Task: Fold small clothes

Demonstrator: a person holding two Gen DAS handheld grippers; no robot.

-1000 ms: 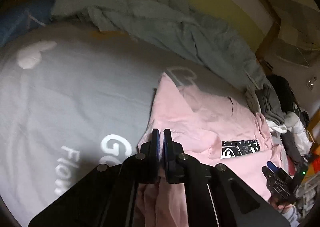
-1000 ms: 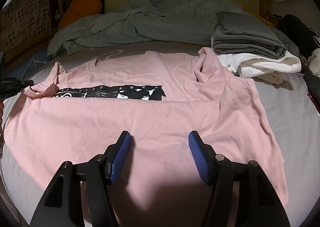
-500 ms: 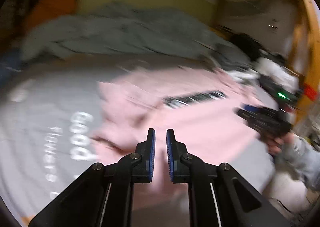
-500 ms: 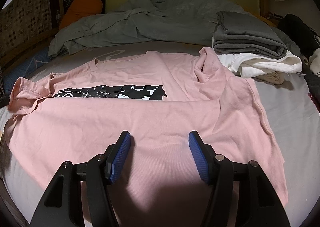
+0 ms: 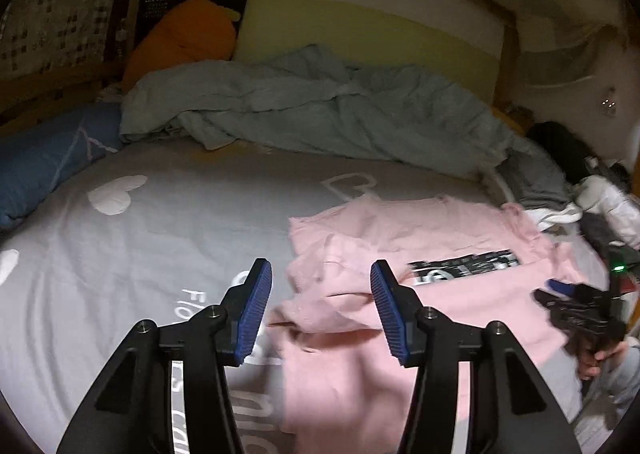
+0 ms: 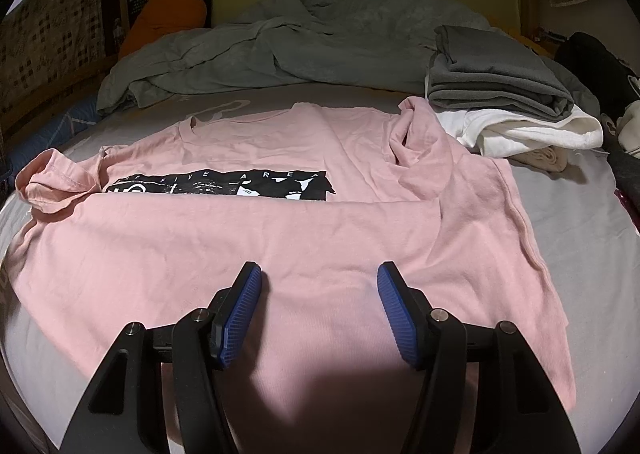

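Note:
A pink T-shirt (image 6: 280,230) with a black printed band (image 6: 224,184) lies spread on the grey bed sheet (image 6: 580,222), its bottom part folded up over the print. Its left sleeve (image 6: 52,182) lies crumpled, the right sleeve (image 6: 416,134) is bunched up. My right gripper (image 6: 320,306) is open and empty, low over the shirt's near edge. In the left wrist view the shirt (image 5: 440,302) lies to the right, its sleeve rumpled just ahead of my left gripper (image 5: 320,302), which is open and empty. The right gripper (image 5: 576,310) shows there at far right.
A rumpled grey-green blanket (image 6: 320,38) lies across the back of the bed. Folded grey and white clothes (image 6: 500,94) are stacked at the back right. An orange pillow (image 6: 164,18) and a blue pillow (image 5: 44,158) sit at the back left. Dark clothes (image 6: 600,58) lie far right.
My left gripper let go of the shirt's left sleeve, opened wide and pulled back. The sleeve now lies crumpled on the sheet. The right gripper has not moved.

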